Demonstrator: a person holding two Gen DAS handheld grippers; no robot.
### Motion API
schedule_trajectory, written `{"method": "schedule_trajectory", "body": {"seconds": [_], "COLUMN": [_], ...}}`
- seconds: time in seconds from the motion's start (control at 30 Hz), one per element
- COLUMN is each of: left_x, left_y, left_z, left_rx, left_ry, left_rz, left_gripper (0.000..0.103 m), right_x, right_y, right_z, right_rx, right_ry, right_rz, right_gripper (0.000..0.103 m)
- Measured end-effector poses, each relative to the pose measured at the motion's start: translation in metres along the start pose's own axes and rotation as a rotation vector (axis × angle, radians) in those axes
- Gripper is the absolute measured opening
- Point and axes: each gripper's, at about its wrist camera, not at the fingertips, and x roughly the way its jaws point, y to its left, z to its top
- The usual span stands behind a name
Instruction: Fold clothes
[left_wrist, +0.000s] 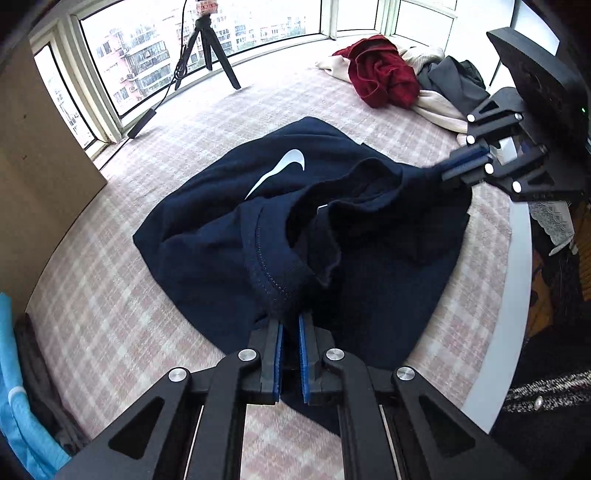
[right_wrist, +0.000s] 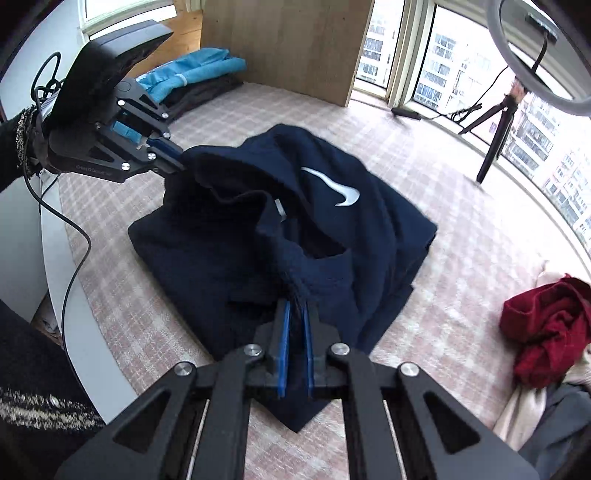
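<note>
Navy sweatshirt (left_wrist: 229, 236) lying mid-spread on the pink plaid surface (left_wrist: 110, 295), white swoosh (left_wrist: 280, 171) facing up, collar end bunched and lifted toward both cameras. From the left wrist view only: a heap of dark red, cream and grey clothes (left_wrist: 391, 81) at the far edge by the windows, and a tripod (left_wrist: 207, 48) standing on the sill side. From the right wrist view only: a ring light (right_wrist: 535, 55) at top right, a wooden panel (right_wrist: 288, 44) behind, and a folded blue garment on a dark one (right_wrist: 199, 74) stacked beside it; also a dark speckled sleeve (right_wrist: 18, 147) behind the other tool, cable trailing down over the white edge. Left tongs (left_wrist: 290, 321) pressed nearly together, blue pads pinching the ribbed collar hem of the sweatshirt, fabric pulled into a tight gather right at the tips. Right tongs (right_wrist: 296, 306) likewise squeezed close, nipping a fold of the same navy cloth near the neckline. Each tool visible in the other's view, off to the side, tips buried in the fabric, cloth drawn up between the two grips.
</note>
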Motion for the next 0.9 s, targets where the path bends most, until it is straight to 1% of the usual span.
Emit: {"method": "schedule_trajectory", "body": {"seconds": [0.1, 0.13, 0.2, 0.23, 0.27, 0.33, 0.37, 0.4, 0.43, 0.47, 0.5, 0.53, 0.57, 0.67, 0.73, 0.77, 0.83, 0.87, 0.9], "left_x": [-0.026, -0.029, -0.021, -0.013, -0.001, 0.014, 0.010, 0.005, 0.000, -0.009, -0.015, -0.017, -0.016, -0.008, 0.003, 0.009, 0.021, 0.025, 0.028], "left_y": [-0.011, -0.016, -0.025, -0.030, -0.032, -0.035, -0.033, -0.030, -0.026, -0.020, -0.012, -0.003, 0.006, 0.026, 0.030, 0.031, 0.035, 0.037, 0.036], "left_z": [-0.019, -0.026, -0.042, -0.050, -0.055, -0.062, -0.064, -0.066, -0.067, -0.068, -0.068, -0.067, -0.065, -0.061, -0.060, -0.060, -0.060, -0.061, -0.063], "left_rx": [-0.003, -0.018, -0.024, -0.017, -0.010, -0.005, -0.012, -0.018, -0.025, -0.033, -0.048, -0.070, -0.096, -0.157, -0.175, -0.184, -0.218, -0.240, -0.253], "left_ry": [-0.006, -0.010, 0.009, 0.028, 0.062, 0.126, 0.116, 0.105, 0.089, 0.052, 0.024, 0.009, 0.004, -0.007, -0.007, -0.004, 0.020, 0.032, 0.038], "left_rz": [0.013, -0.001, -0.071, -0.095, -0.080, -0.041, -0.030, -0.020, -0.008, 0.011, 0.031, 0.040, 0.027, -0.010, -0.047, -0.073, -0.164, -0.196, -0.199], "left_gripper": [0.007, 0.007, 0.009, 0.012, 0.012, 0.014, 0.013, 0.014, 0.018, 0.034, 0.050, 0.053, 0.053, 0.053, 0.053, 0.050, 0.032, 0.019, 0.019], "right_x": [-0.032, -0.040, -0.041, -0.030, -0.016, 0.007, 0.009, 0.005, -0.005, -0.014, -0.022, -0.027, -0.031, -0.026, -0.016, -0.010, 0.005, 0.011, 0.015], "right_y": [0.001, 0.003, 0.011, 0.015, 0.020, 0.029, 0.029, 0.026, 0.018, 0.010, 0.001, -0.008, -0.016, -0.031, -0.038, -0.039, -0.040, -0.039, -0.037], "right_z": [0.000, -0.001, -0.009, -0.013, -0.019, -0.035, -0.040, -0.043, -0.042, -0.042, -0.040, -0.038, -0.035, -0.029, -0.030, -0.032, -0.039, -0.044, -0.048], "right_rx": [-0.066, -0.090, -0.127, -0.130, -0.146, -0.188, -0.190, -0.164, -0.106, -0.048, 0.015, 0.068, 0.119, 0.205, 0.249, 0.273, 0.315, 0.325, 0.332], "right_ry": [-0.020, -0.022, -0.008, 0.043, 0.104, 0.201, 0.231, 0.220, 0.187, 0.154, 0.121, 0.093, 0.067, 0.051, 0.066, 0.076, 0.111, 0.133, 0.145], "right_rz": [-0.035, -0.042, -0.010, 0.019, 0.029, -0.024, -0.023, -0.013, -0.007, 0.001, 0.018, 0.026, 0.033, 0.026, 0.037, 0.040, 0.044, 0.036, 0.039], "right_gripper": [0.007, 0.007, 0.007, 0.007, 0.008, 0.010, 0.010, 0.011, 0.014, 0.018, 0.025, 0.034, 0.037, 0.037, 0.038, 0.038, 0.038, 0.038, 0.038]}}
